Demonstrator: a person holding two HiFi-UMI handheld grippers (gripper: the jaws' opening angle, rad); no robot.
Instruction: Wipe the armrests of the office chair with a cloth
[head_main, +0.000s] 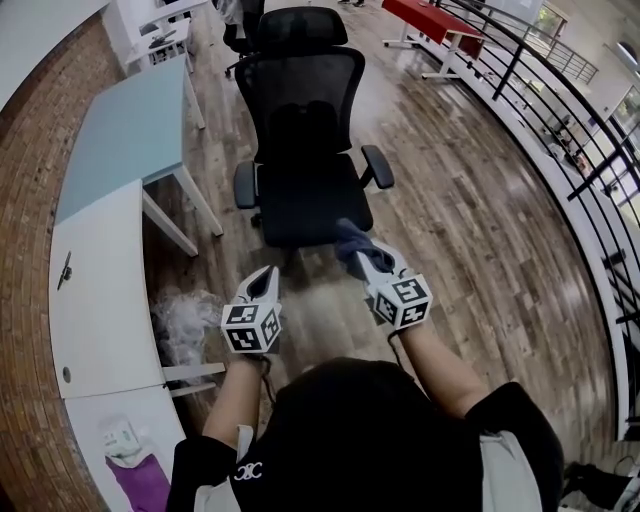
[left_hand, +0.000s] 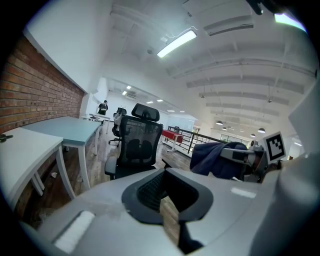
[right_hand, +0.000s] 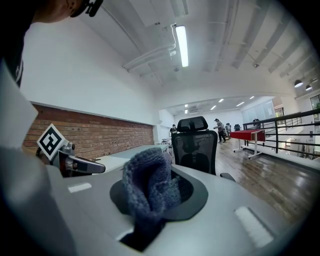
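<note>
Ahead on the floor: chair (head_main: 305, 150), seat facing the person.
Right claw (head_main: 358, 255): clenched on the cloth (head_main: 350, 238), just short of the seat.
Left claw (head_main: 268, 280): closed, empty.
Nearer armrest (head_main: 378, 167): ahead and slightly right of the cloth, long axis running away from the person; the right claw likely reaches it first.
</note>
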